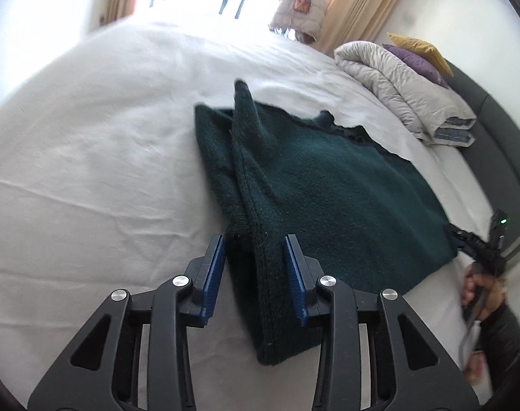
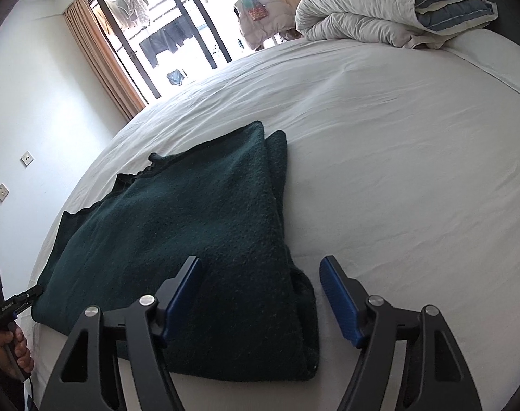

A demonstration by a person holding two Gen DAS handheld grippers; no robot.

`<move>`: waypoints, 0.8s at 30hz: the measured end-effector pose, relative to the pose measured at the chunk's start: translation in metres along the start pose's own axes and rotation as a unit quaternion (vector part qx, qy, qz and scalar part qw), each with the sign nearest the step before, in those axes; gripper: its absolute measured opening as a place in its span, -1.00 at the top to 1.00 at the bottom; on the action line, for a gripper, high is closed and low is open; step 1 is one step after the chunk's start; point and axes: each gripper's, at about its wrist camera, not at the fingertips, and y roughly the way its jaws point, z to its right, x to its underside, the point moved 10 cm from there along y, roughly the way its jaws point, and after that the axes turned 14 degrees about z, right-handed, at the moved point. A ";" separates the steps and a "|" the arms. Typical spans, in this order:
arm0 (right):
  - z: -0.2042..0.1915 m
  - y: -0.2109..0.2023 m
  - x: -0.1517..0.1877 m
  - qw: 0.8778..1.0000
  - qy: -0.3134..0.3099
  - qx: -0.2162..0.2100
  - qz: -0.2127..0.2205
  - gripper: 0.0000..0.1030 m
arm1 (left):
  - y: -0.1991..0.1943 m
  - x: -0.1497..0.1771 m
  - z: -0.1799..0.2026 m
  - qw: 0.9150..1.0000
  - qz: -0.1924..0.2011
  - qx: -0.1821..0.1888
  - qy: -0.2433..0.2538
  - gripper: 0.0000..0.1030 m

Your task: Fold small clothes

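Note:
A dark green fleece garment point(image 1: 328, 188) lies partly folded on the white bed sheet point(image 1: 88, 154), with one flap turned over along its left side. In the left wrist view my left gripper point(image 1: 253, 250) is shut on the thick folded near edge, with a blue pad against each side of it. In the right wrist view my right gripper point(image 2: 260, 267) stands open over the garment point(image 2: 174, 212); its left finger is above the fabric and its right finger above bare sheet. The folded near corner lies between them, untouched. The left gripper point(image 2: 30, 294) also shows at the garment's far left corner.
A folded grey duvet point(image 2: 379, 10) sits at the head of the bed with a purple pillow point(image 1: 414, 58) and a yellow pillow point(image 1: 420, 46) behind it. A dark headboard point(image 1: 499, 130) borders the bed. A glass door point(image 2: 177, 34) with curtains is beyond. A person's hand point(image 1: 482, 294) holds the right gripper.

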 end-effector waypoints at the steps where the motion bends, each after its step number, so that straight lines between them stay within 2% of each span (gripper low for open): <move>1: 0.000 0.000 0.000 1.000 0.000 0.000 0.000 -0.42 | -0.005 -0.001 0.000 1.000 0.009 -0.013 0.009 0.35; 2: 0.000 0.000 0.000 1.000 -0.001 0.000 0.000 -0.42 | -0.008 0.000 0.001 1.000 0.014 -0.023 0.016 0.35; 5: 0.001 0.000 0.001 1.000 -0.001 0.000 -0.001 -0.42 | -0.012 0.014 0.014 1.000 -0.006 -0.002 0.027 0.35; 7: 0.000 0.000 0.001 1.000 -0.001 0.000 0.000 -0.42 | -0.014 0.023 0.017 0.999 -0.013 -0.002 0.042 0.35; 10: 0.000 0.000 0.001 1.000 -0.003 0.000 -0.001 -0.42 | -0.015 0.023 0.015 1.000 -0.011 0.016 0.009 0.36; 11: 0.000 0.001 0.001 1.000 -0.003 0.000 -0.001 -0.42 | -0.015 0.021 0.016 1.000 -0.009 0.021 0.002 0.43; 15: 0.000 0.001 0.001 1.000 -0.005 0.001 -0.001 -0.42 | -0.023 0.018 0.018 1.000 0.005 0.012 0.027 0.57; 19: 0.000 0.001 0.002 1.000 -0.006 0.001 -0.002 -0.42 | -0.032 0.015 0.025 0.998 0.028 -0.005 0.064 0.59; 20: 0.000 0.001 0.002 1.000 -0.007 0.001 -0.002 -0.42 | -0.030 0.017 0.027 0.997 0.023 -0.004 0.072 0.59; 22: 0.000 0.001 0.003 1.000 -0.007 0.001 -0.002 -0.42 | -0.018 0.030 0.030 0.997 -0.014 0.004 0.076 0.59; 24: 0.000 0.001 0.003 1.000 -0.007 0.001 -0.002 -0.41 | -0.017 0.031 0.028 0.998 -0.018 0.013 0.056 0.61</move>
